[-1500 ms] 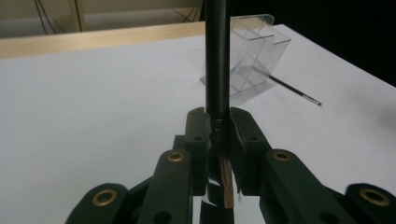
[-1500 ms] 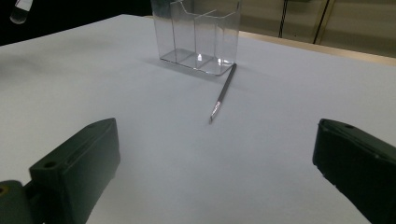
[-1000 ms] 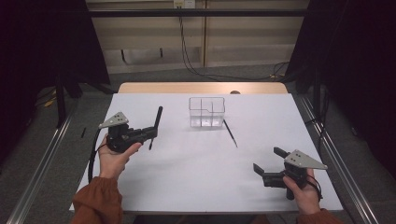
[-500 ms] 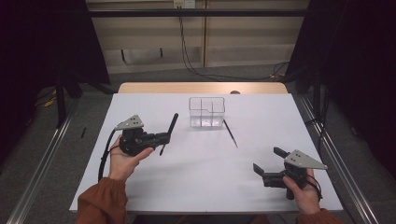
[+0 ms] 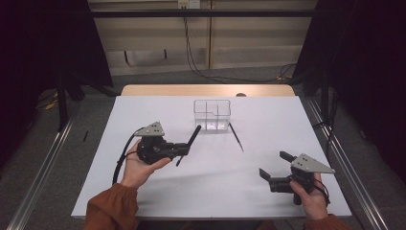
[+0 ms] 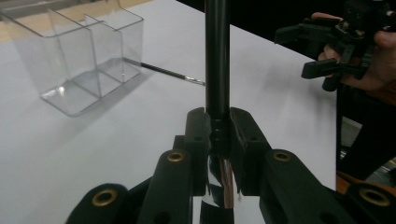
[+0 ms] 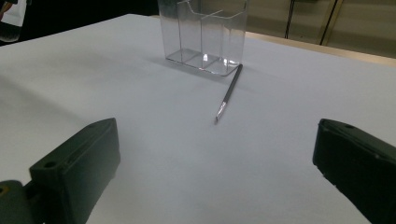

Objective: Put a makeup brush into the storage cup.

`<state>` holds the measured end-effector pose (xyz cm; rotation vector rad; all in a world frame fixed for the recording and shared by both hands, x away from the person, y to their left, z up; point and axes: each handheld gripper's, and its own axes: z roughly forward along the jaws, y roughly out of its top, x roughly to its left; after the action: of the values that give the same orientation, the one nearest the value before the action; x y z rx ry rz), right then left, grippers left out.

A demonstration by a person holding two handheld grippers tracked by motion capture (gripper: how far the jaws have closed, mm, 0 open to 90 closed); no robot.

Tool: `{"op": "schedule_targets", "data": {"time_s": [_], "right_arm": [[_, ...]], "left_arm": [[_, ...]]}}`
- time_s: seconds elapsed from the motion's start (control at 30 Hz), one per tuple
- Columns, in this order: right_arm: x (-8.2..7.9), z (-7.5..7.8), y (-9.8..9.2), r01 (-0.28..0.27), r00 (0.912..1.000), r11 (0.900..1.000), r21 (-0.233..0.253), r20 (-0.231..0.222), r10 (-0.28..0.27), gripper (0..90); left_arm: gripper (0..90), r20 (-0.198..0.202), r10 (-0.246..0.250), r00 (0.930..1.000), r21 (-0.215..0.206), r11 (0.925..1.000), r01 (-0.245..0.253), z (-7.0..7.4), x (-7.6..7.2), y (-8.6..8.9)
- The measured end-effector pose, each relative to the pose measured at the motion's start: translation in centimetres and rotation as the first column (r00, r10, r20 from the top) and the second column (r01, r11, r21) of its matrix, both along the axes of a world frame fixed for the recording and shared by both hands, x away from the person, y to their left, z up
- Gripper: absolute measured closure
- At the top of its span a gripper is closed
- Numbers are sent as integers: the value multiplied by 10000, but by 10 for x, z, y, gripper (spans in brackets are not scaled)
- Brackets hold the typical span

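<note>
My left gripper (image 5: 186, 147) is held above the white table (image 5: 143, 110), left of centre, and is shut on a black stick-like handle (image 5: 194, 135) that slants up toward the clear box. In the left gripper view the jaws (image 6: 217, 122) clamp the black handle (image 6: 217, 56) just above a shiny metal collar. A clear plastic box (image 5: 212, 115) with compartments stands at the table's back middle. A thin dark brush (image 5: 235, 136) lies flat just right of it. My right gripper (image 5: 274, 164) rests near the front right, open with nothing in it (image 7: 217, 163).
The clear box (image 7: 203, 32) and thin brush (image 7: 229, 93) lie ahead of the right gripper, with bare white table between. The left gripper view shows the box (image 6: 74, 60), the thin brush (image 6: 168, 72) and the right gripper (image 6: 299, 52). Metal rails flank the table.
My left gripper has carried the black handle rightward and a little nearer the front, toward the table's middle. The right gripper has stayed put.
</note>
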<state>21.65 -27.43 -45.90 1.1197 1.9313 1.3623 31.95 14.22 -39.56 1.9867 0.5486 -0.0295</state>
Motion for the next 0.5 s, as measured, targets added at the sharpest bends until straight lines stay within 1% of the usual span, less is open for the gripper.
{"op": "schedule_targets", "data": {"time_s": [0.13,0.17,0.2,0.23,0.27,0.3,0.4,0.43,0.47,0.5], "right_arm": [[0,0,1,-167,9998,9999,-18,67,167,4],[1,1,1,-277,9996,9994,200,-9,277,7],[1,1,1,-277,9996,9994,200,-9,277,7],[1,1,2,-351,9993,9988,331,-83,354,4],[2,1,2,-464,9988,9983,346,-109,468,4],[2,1,3,-492,9988,9984,264,-54,494,7],[3,4,5,-683,9977,9973,251,-2,684,3],[4,5,6,-747,9972,9969,253,4,747,3],[5,8,9,-916,9958,9955,241,111,913,2],[6,9,10,-937,9955,9953,235,147,934,2]], "left_arm": [[786,-116,-407,9991,161,9990,409,-1,-3,-11],[786,-121,-493,9987,187,9986,495,-1,-4,-14],[786,-153,-524,9985,185,9984,526,-1,-4,-16],[786,-156,-590,9981,119,9982,592,-1,-4,-17],[786,-195,-657,9977,107,9978,659,0,-5,-19],[786,-175,-705,9974,191,9973,708,0,-5,-21],[786,-199,-830,9964,354,9959,837,1,-7,-25],[786,-229,-830,9963,327,9959,837,1,-8,-26],[786,-221,-876,9959,388,9953,884,1,-8,-27],[786,-216,-895,9958,392,9951,903,2,-8,-28]]}}
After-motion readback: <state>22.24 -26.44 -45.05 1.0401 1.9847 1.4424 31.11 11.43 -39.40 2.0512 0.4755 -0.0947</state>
